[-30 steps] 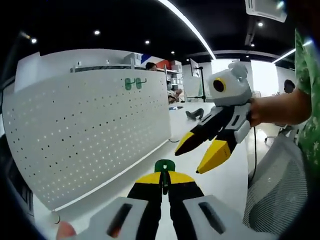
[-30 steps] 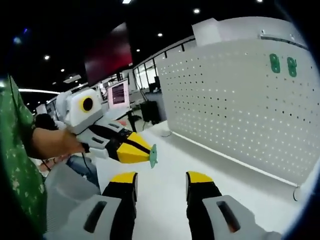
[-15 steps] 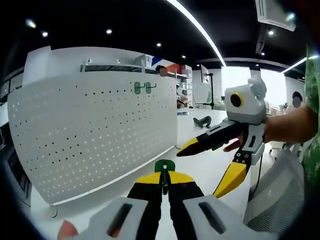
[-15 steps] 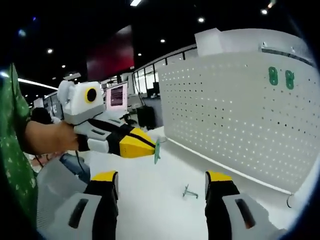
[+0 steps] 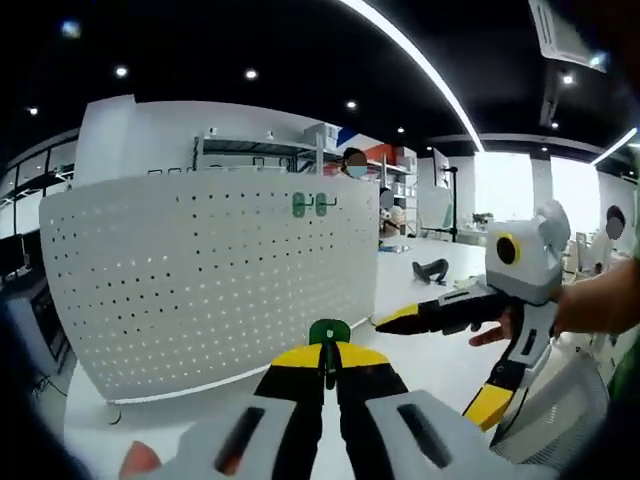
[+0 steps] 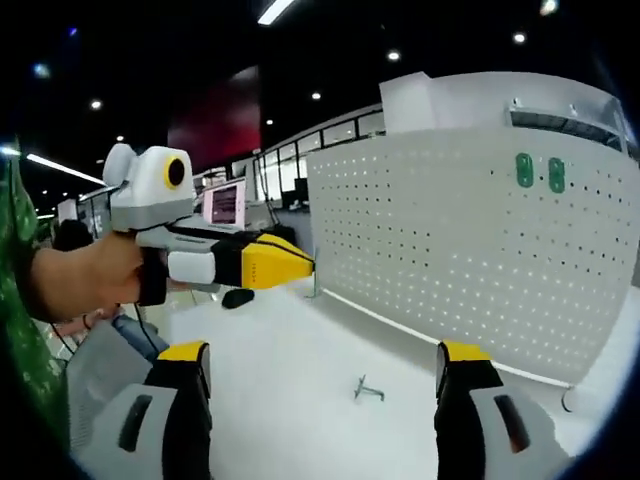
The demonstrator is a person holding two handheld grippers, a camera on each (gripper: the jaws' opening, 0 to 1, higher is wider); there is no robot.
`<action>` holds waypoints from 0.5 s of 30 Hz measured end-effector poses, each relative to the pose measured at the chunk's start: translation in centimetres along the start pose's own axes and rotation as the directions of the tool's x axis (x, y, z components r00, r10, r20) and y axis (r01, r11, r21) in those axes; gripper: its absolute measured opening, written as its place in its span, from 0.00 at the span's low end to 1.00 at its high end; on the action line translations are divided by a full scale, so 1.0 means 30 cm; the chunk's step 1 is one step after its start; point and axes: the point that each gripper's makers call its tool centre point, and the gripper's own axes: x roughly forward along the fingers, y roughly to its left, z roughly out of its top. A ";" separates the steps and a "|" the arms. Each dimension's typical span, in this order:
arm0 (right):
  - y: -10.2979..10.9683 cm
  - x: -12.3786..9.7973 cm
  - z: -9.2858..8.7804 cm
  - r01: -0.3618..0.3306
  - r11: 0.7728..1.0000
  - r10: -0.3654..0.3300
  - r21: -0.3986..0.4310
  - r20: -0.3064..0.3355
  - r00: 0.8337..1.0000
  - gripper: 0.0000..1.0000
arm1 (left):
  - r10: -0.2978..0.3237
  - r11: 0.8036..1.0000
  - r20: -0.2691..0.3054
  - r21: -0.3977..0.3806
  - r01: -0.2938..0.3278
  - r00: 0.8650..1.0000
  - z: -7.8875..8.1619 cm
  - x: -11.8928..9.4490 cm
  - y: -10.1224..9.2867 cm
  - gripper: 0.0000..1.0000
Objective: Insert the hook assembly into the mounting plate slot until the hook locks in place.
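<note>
- Where the left gripper view looks along its own jaws, the left gripper [image 5: 329, 362] is seen clenched, its yellow-tipped jaws pressed together on a small green hook plate [image 5: 329, 332] that stands up between the tips.
- A white pegboard [image 5: 200, 270] is stood upright on a white table [image 5: 430, 360], across the left and middle of the left gripper view.
- Two green plates [image 5: 309, 205] are mounted side by side near the top edge of the pegboard, with a thin metal hook sticking out beside them.
- The right gripper [image 5: 455, 355] is held in a hand [image 5: 575, 305] at the right of the left gripper view, its jaws spread wide: one jaw is pointed toward the pegboard, the other is hung downward.
- In the right gripper view, the right gripper [image 6: 325, 375] is seen released, its two jaws far apart at the bottom corners.
- A small metal hook [image 6: 368, 389] is laid on the table [image 6: 290, 380] between those jaws, touching neither.
- The left gripper [image 6: 305, 268] is seen from the side in the right gripper view, held in a hand [image 6: 85, 280], with the thin green plate [image 6: 314, 275] gripped edge-on at its tips, near the pegboard [image 6: 470, 250] but apart from it.
- The two mounted green plates [image 6: 538, 172] are seen high on the pegboard at the right.
</note>
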 end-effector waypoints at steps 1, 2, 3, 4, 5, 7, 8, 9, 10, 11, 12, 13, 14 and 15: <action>0.003 -0.005 0.005 0.002 1.000 -0.002 -0.001 0.002 1.000 0.97 | 0.007 1.000 0.004 0.002 -0.007 1.000 0.007 -0.003 0.001 0.03; 0.009 -0.012 0.013 0.003 1.000 -0.003 -0.003 0.005 1.000 0.97 | 0.014 1.000 0.008 0.002 -0.014 1.000 0.014 -0.006 0.002 0.03; 0.014 -0.017 0.019 0.003 1.000 -0.003 -0.004 0.009 1.000 0.96 | 0.023 1.000 0.012 -0.003 -0.023 1.000 0.024 -0.009 0.005 0.03; 0.021 -0.024 0.026 0.005 1.000 -0.005 -0.003 0.011 1.000 0.96 | 0.029 1.000 0.015 -0.011 -0.029 0.999 0.030 -0.011 0.008 0.03; 0.022 -0.028 0.027 0.010 1.000 -0.010 0.000 0.011 1.000 0.95 | 0.034 0.999 0.018 -0.014 -0.034 0.999 0.037 -0.012 0.009 0.03; 0.028 -0.039 0.029 0.018 1.000 -0.018 0.001 0.013 1.000 0.95 | 0.043 0.999 0.034 -0.010 -0.043 0.999 0.063 -0.015 0.003 0.03; 0.030 -0.044 0.029 0.022 1.000 -0.022 0.002 0.012 1.000 0.94 | 0.044 0.999 0.042 -0.009 -0.044 0.998 0.074 -0.015 -0.001 0.03; 0.032 -0.049 0.028 0.025 1.000 -0.025 0.003 0.011 1.000 0.94 | 0.047 0.999 0.055 -0.011 -0.047 0.997 0.092 -0.015 -0.006 0.03; 0.035 -0.056 0.026 0.027 1.000 -0.028 0.004 0.009 1.000 0.94 | 0.048 0.999 0.060 -0.011 -0.048 0.997 0.101 -0.015 -0.009 0.03; 0.035 -0.060 0.024 0.031 1.000 -0.031 0.004 0.009 0.999 0.94 | 0.050 0.999 0.065 -0.010 -0.050 0.997 0.113 -0.013 -0.015 0.03; 0.033 -0.068 0.022 0.038 0.999 -0.038 0.002 0.008 0.999 0.94 | 0.053 0.999 0.068 -0.008 -0.052 0.996 0.120 -0.011 -0.018 0.03; 0.034 -0.074 0.021 0.039 0.999 -0.039 0.002 0.007 0.999 0.94 | 0.052 0.999 0.072 -0.006 -0.052 0.996 0.131 -0.007 -0.022 0.03; 0.034 -0.080 0.021 0.040 0.999 -0.040 0.004 0.006 0.999 0.93 | 0.053 0.999 0.075 -0.008 -0.053 0.996 0.140 -0.004 -0.025 0.03; 0.031 -0.088 0.020 0.044 0.999 -0.044 0.008 0.008 0.999 0.93 | 0.058 0.998 0.076 -0.009 -0.057 0.995 0.154 0.002 -0.027 0.03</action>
